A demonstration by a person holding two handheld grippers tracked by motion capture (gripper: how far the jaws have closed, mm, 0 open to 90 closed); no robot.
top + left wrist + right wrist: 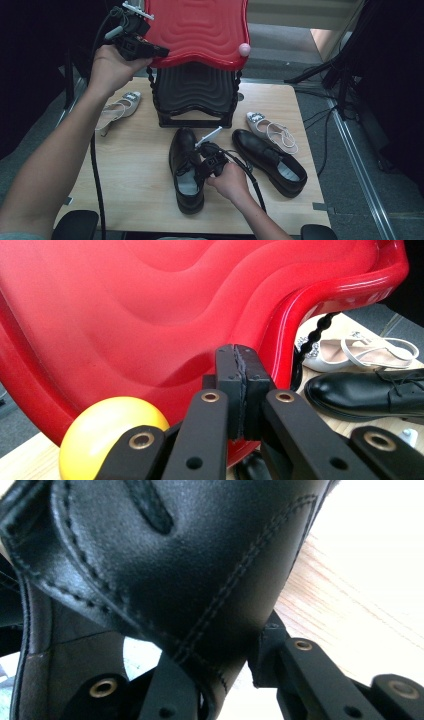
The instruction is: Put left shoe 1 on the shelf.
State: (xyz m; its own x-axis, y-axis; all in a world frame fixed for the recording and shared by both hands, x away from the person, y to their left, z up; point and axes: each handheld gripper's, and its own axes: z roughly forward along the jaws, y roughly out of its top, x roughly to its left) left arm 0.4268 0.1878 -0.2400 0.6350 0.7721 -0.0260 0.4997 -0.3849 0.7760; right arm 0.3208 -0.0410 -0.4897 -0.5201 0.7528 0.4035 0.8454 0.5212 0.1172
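Shoe work is in hand at the near side of the table (140,200). The right claw (206,161) straddles the leather side wall of the black shoe (186,170), one jaw inside the opening and one outside against the leather; in the right gripper view the wall (165,570) runs between the jaws, which look closed onto it, probably so the shoe can be lifted by its collar. Its partner, the second black shoe (270,160), lies just beyond the claw's outer side, toe pointing away, likely waiting its turn. Up at the rack, the left claw (161,51) has its jaws pressed together with nothing between them, tips against the edge of the red shelf (200,30), seemingly steadying it. Pale strappy sandals (272,131) lie on either side of the rack.
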